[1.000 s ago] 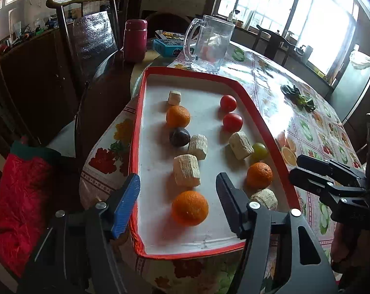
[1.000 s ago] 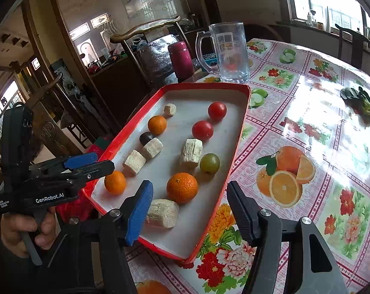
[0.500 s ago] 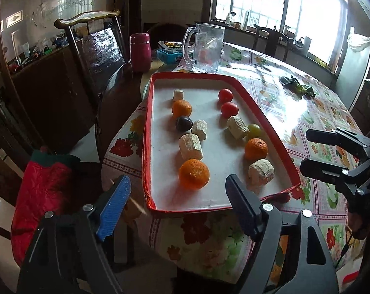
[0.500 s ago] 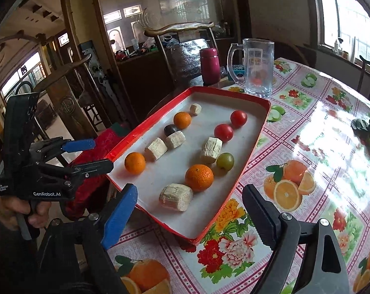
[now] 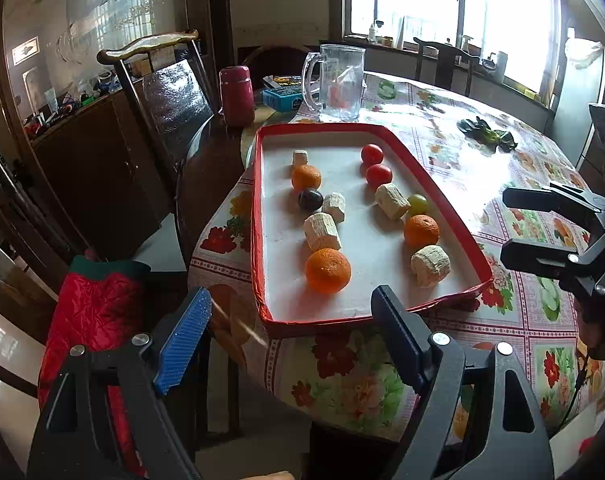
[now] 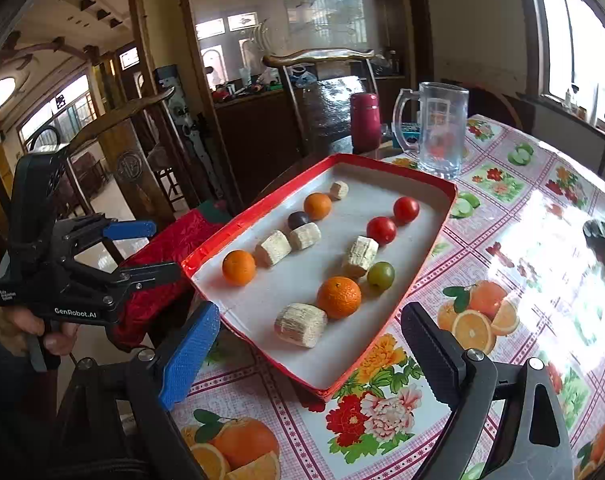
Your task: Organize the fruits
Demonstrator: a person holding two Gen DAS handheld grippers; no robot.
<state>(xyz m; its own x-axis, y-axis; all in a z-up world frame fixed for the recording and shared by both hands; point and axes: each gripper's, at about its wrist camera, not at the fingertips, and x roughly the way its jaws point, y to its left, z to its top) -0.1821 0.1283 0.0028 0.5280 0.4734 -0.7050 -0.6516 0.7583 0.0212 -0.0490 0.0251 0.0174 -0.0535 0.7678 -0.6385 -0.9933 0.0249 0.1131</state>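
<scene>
A red-rimmed white tray (image 5: 258, 220) (image 6: 262, 208) lies on the flowered table. It holds two rows of fruit: three oranges, the nearest (image 5: 327, 271), two red tomatoes (image 5: 379, 174), a green fruit (image 5: 417, 202), a dark plum (image 5: 310, 199) and several pale cut pieces (image 5: 322, 231). My left gripper (image 5: 289, 296) (image 6: 162, 249) hovers off the tray's near left corner. Its jaws are opening with nothing between them. My right gripper (image 6: 310, 312) (image 5: 505, 225) hangs just before the tray's near right edge. Its jaws are also opening and hold nothing.
Beyond the tray stand a glass mug (image 5: 340, 80), a red flask (image 5: 237, 96) and a blue tin (image 5: 282, 98). A wooden chair (image 5: 170, 92) and a red quilted cloth (image 5: 94, 308) sit left of the table. A dark green bunch (image 5: 486, 134) lies far right.
Both grippers have drawn back from the tray, and their jaws have spread wider. The fruit in the tray has not moved.
</scene>
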